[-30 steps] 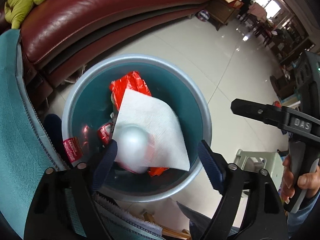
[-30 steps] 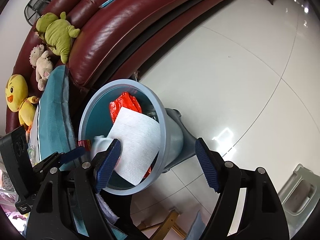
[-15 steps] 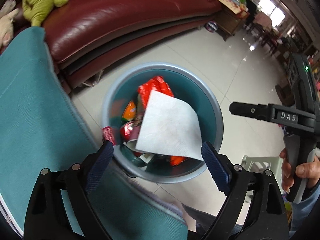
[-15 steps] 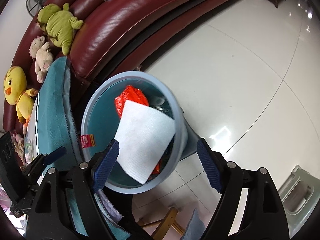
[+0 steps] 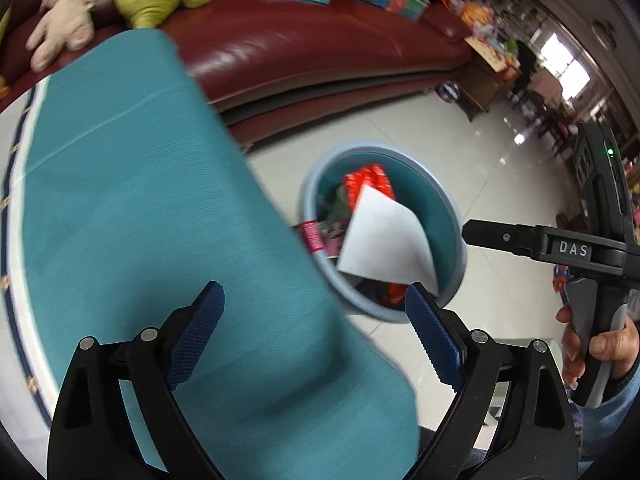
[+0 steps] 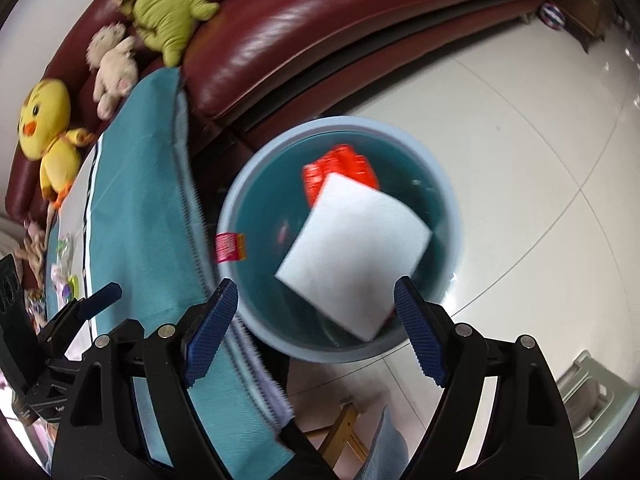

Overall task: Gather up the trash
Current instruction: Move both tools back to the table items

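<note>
A blue-grey trash bin [image 5: 452, 216] stands on the tiled floor beside the teal-covered table [image 5: 140, 220]; it also shows in the right wrist view [image 6: 236, 208]. Inside lie a white paper sheet [image 5: 384, 244], also seen from the right wrist [image 6: 356, 244], a red wrapper [image 5: 370, 178] and other wrappers. My left gripper [image 5: 316, 336] is open and empty, above the table edge, left of the bin. My right gripper [image 6: 316, 332] is open and empty above the bin's near rim; it appears in the left wrist view [image 5: 552, 248].
A dark red leather sofa [image 5: 320, 44] runs along the back with plush toys [image 6: 160, 8] on it. A yellow duck toy [image 6: 48, 128] sits at the left. Small items [image 6: 64, 276] lie on the table. A pale plastic stool [image 6: 592, 392] stands at right.
Both grippers have pulled back and up from the bin; the left moved left over the teal table. The bin looks smaller. A silvery round object seen in the bin earlier is out of sight.
</note>
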Available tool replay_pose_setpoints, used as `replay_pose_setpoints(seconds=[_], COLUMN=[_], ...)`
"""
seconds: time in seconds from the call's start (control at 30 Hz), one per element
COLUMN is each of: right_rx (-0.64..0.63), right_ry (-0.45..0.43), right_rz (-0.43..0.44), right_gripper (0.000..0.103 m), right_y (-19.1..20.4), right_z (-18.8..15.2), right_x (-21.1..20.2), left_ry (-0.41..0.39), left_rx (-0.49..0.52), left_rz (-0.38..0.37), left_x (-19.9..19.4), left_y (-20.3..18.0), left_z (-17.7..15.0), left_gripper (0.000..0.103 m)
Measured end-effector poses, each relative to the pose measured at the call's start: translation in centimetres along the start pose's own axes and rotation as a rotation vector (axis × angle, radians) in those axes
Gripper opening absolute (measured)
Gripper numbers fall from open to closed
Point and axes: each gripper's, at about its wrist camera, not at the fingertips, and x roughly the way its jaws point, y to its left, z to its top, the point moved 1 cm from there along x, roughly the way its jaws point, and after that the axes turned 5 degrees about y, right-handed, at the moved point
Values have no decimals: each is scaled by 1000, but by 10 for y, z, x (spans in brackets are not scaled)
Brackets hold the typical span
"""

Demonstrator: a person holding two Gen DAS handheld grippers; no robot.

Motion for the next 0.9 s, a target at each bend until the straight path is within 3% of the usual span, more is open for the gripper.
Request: replay_pose_setpoints(seconds=[0.57, 0.9], right_rx=[-313, -506], right_ry=[87, 161], right_rz=[-5, 1], right_gripper=[81, 81], right_y=[196, 321], right_z=[-20, -24], right_x=[29, 69], left_ry=[-154, -222], left_rx=[-312, -490], left_rz=[103, 264], left_x=[-108, -155], left_y=[177, 292], left_z=[-82, -117], left_gripper=[94, 94])
